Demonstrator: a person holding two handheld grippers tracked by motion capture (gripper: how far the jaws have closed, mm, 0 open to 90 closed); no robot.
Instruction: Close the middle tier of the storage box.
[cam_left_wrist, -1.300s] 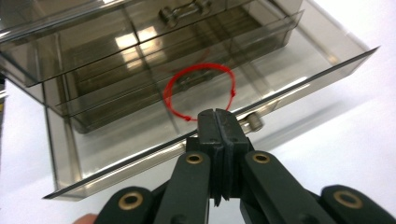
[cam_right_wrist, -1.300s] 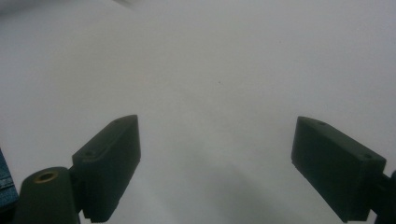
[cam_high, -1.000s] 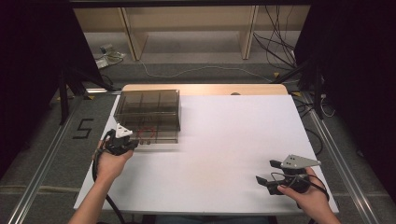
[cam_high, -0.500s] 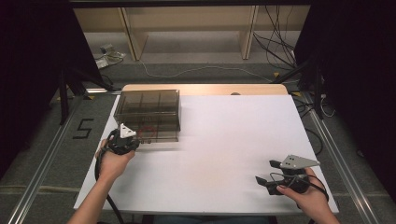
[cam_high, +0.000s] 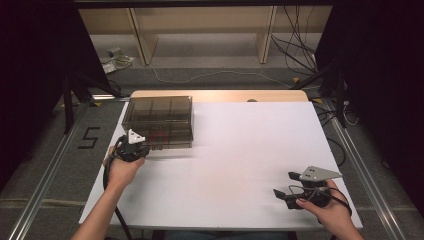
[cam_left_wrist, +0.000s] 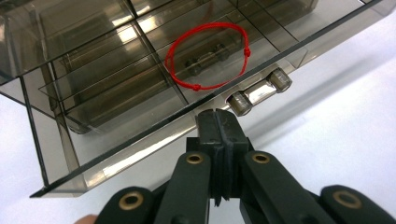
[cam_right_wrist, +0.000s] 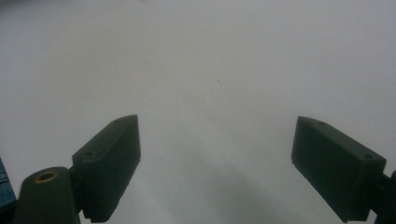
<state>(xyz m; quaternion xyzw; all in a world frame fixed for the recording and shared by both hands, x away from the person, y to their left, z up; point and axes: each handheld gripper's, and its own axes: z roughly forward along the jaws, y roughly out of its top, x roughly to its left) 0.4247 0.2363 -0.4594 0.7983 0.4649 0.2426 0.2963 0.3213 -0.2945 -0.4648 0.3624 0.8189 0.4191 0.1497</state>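
Smoky box (cam_left_wrist: 140, 84) cut off by the frame's top edge.

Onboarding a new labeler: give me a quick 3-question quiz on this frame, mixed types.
1. True or false: the left tongs are shut, just short of the drawer handle.
2. The red string loop lies: A) on the white table, B) in the smoky clear box, C) between the right tongs.
3. Fill in: the right tongs hang ____ over the bare white table.

Key: 1 true; 2 B; 3 open.
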